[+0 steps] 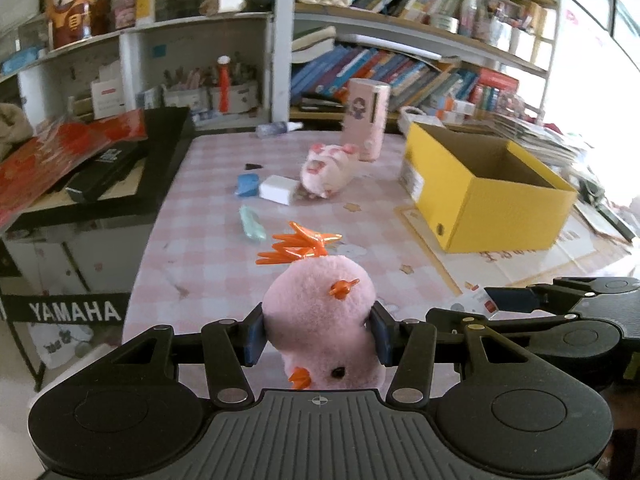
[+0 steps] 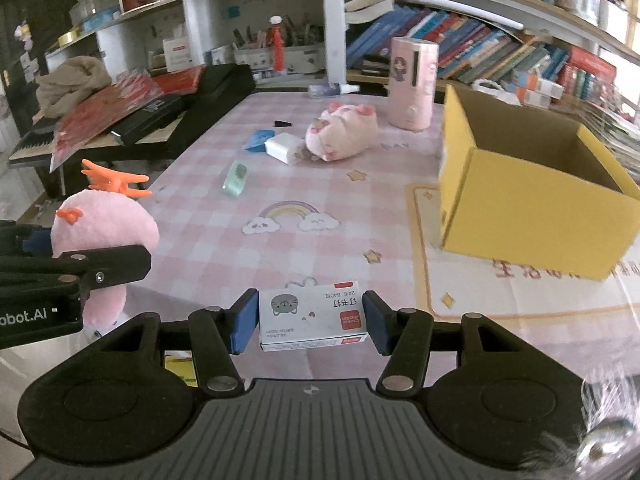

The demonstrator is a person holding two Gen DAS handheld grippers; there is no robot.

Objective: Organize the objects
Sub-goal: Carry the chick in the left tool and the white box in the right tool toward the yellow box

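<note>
The left gripper (image 1: 320,334) points forward and downward over the near edge of the table, its blue pads clamped on the sides of a pink plush chick (image 1: 320,312), a soft fuzzy rounded toy with glossy orange plastic spikes on top, small orange tufts on its side and an orange beak beside a black bead eye near the gripper's ribbed body. The right gripper (image 2: 311,322) is angled the same way just to its right, jaws closed on the short ends of a small white cardboard staple box (image 2: 312,316), flat and rectangular, printed with a grey cat face and a red label. Both held things hang above the pink-and-white checked tablecloth (image 2: 224,248), smooth and printed with a rainbow, clouds and stars. Farther on lies a mint-green plastic gadget (image 2: 235,176) with rounded corners, then a white blocky charger (image 2: 285,147) touching a blue crumpled packet (image 2: 258,140) on one side and a pale pink plush pig (image 2: 340,132) lying on its side on the other. To the right stands an open yellow cardboard box (image 2: 532,216), brown inside. Behind the pig is an upright pink cylinder (image 2: 412,84) bearing a cartoon figure, and beyond it a clear bottle (image 2: 332,89) lying flat near shelves (image 2: 480,52) crowded with books.
</note>
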